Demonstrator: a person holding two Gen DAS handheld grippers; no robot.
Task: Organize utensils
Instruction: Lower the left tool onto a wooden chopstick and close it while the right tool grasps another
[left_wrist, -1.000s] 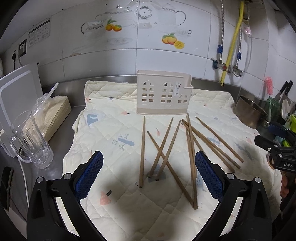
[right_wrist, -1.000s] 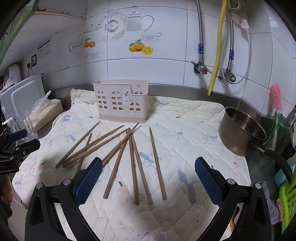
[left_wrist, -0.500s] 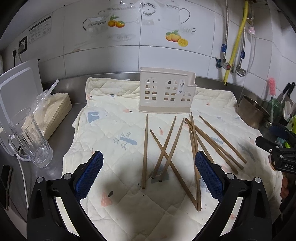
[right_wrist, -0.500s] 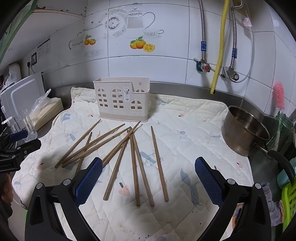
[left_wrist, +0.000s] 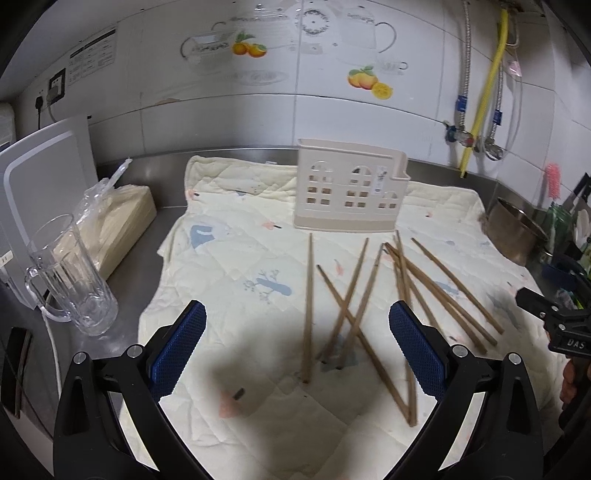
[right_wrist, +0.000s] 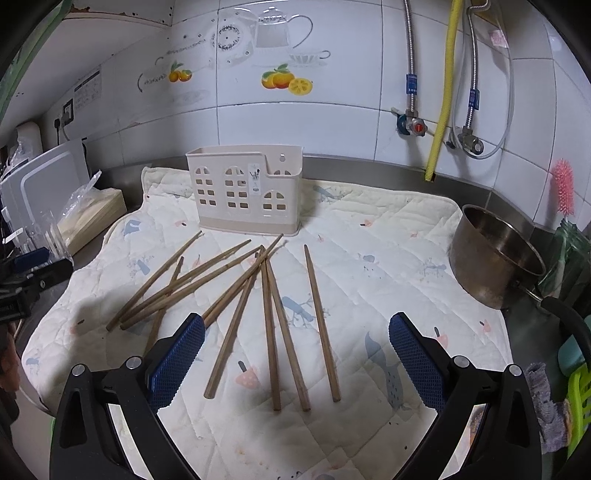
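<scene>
Several brown wooden chopsticks (left_wrist: 369, 295) (right_wrist: 269, 325) lie scattered and crossed on a cream quilted mat (left_wrist: 236, 258) (right_wrist: 388, 258). Behind them a beige utensil holder (left_wrist: 349, 190) (right_wrist: 245, 190) with window cut-outs stands upright, with nothing showing above its rim. My left gripper (left_wrist: 297, 343) hovers open above the mat's near edge, the leftmost chopstick between its blue pads, untouched. Over the nearest chopstick ends my right gripper (right_wrist: 295, 354) is open, holding nothing. The right gripper's black body (left_wrist: 554, 325) shows at the left view's right edge.
A glass mug (left_wrist: 70, 277), a bagged stack of pale sheets (left_wrist: 118, 218) and a white cutting board (left_wrist: 40, 177) stand left of the mat. A steel pot (right_wrist: 495, 254) sits at the right, with a pink brush (right_wrist: 563, 188) and pipes (right_wrist: 443, 88) behind.
Both views have shifted slightly, so the holder and chopsticks sit a little lower and nearer. Both grippers stay open. No chopstick has moved.
</scene>
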